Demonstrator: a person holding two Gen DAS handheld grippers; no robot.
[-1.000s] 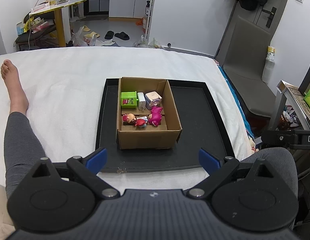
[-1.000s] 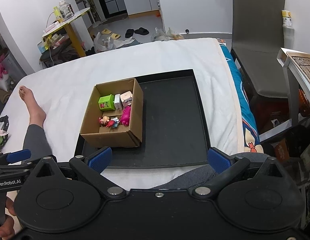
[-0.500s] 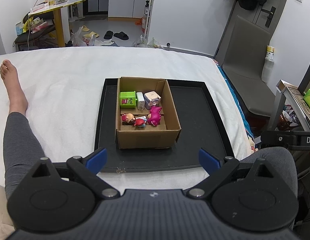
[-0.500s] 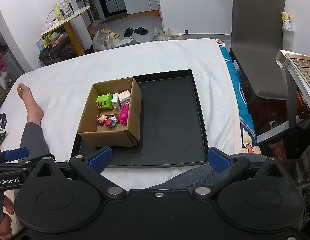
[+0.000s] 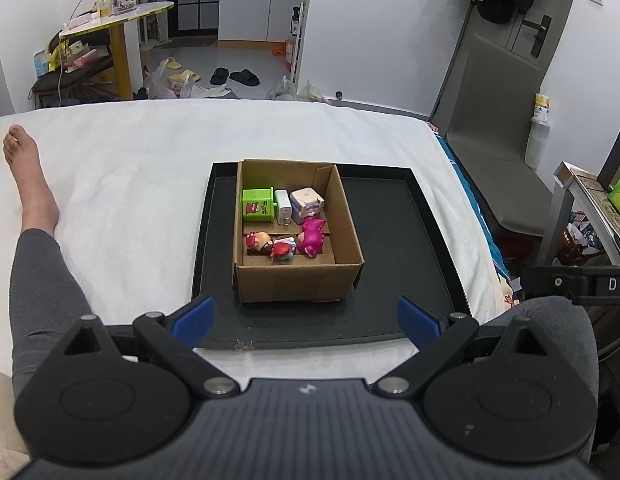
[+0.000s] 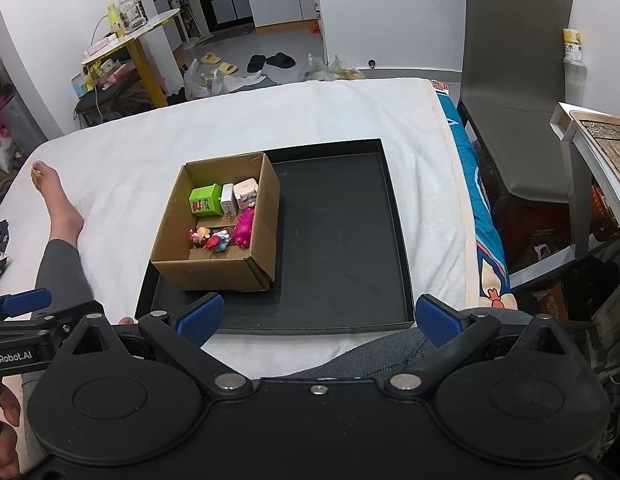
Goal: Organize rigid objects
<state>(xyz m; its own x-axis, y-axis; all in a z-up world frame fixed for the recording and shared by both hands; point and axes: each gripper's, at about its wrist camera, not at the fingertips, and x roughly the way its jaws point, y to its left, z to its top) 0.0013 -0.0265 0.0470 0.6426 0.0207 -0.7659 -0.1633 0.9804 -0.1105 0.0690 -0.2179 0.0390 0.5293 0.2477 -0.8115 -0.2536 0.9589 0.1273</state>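
A cardboard box (image 5: 294,282) (image 6: 214,270) stands on the left part of a black tray (image 5: 394,240) (image 6: 342,232) on the white bed. Inside the box lie a green cube (image 5: 257,205) (image 6: 205,199), a white charger (image 5: 283,207) (image 6: 227,199), a pale boxy toy (image 5: 306,201) (image 6: 246,192), a magenta figure (image 5: 311,237) (image 6: 244,226) and two small red-capped figures (image 5: 270,245) (image 6: 210,239). My left gripper (image 5: 304,320) hangs open over the tray's near edge, nothing between its blue pads. My right gripper (image 6: 318,318) is open too, held back above the tray's near rim.
A person's leg in grey and a bare foot (image 5: 26,176) lie on the bed, left of the tray. A knee (image 6: 390,350) is under the right gripper. A grey chair (image 6: 518,92) and a side table (image 6: 598,140) stand at the right; a yellow table (image 5: 118,28) is far left.
Both grippers stay open and almost still; the views drift only slightly, with the box and tray shifting a little in the right wrist view.
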